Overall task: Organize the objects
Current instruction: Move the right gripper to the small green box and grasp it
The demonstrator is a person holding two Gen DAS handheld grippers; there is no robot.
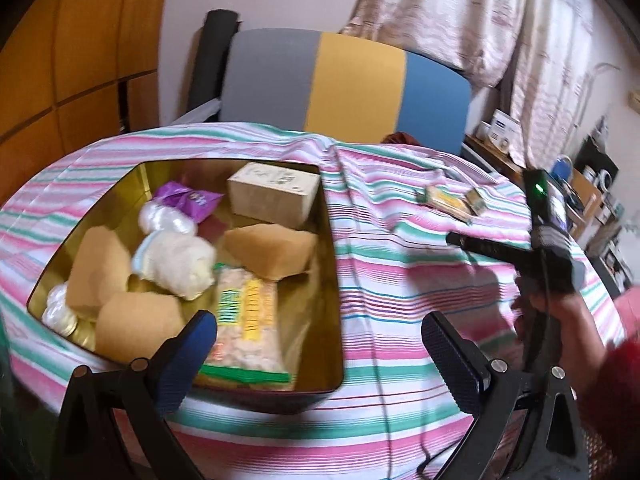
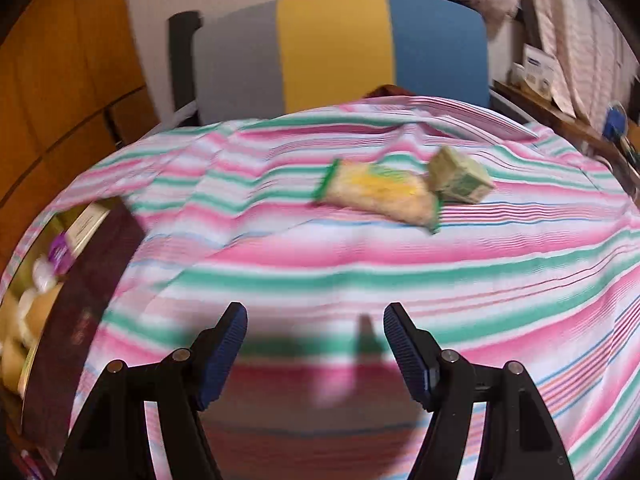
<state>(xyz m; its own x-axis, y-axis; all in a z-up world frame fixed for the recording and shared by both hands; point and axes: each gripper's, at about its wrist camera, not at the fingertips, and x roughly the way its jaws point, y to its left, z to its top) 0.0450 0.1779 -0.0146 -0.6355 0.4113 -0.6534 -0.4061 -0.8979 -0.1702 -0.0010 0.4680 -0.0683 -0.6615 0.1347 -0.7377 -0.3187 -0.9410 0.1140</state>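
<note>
An open gold tin (image 1: 332, 280) sits on the striped cloth and holds a white box (image 1: 276, 192), a purple packet (image 1: 188, 200), tan sponge-like blocks (image 1: 272, 250), white fluffy bundles (image 1: 176, 260) and a green-edged snack packet (image 1: 248, 320). My left gripper (image 1: 320, 344) hangs open over the tin's near right corner, with nothing between its fingers. On the cloth farther right lie a second snack packet (image 2: 380, 196) and a small green box (image 2: 460, 180). My right gripper (image 2: 318, 332) is open and empty, low over the cloth, short of both. The tin (image 2: 92, 300) is at its left.
The table is covered by a rumpled pink, green and white striped cloth (image 2: 360, 272). A chair with a grey, yellow and blue back (image 1: 352, 84) stands behind it. A hand in a red sleeve (image 1: 568, 316) holds the right gripper. Cluttered shelves (image 1: 592, 192) are at the right.
</note>
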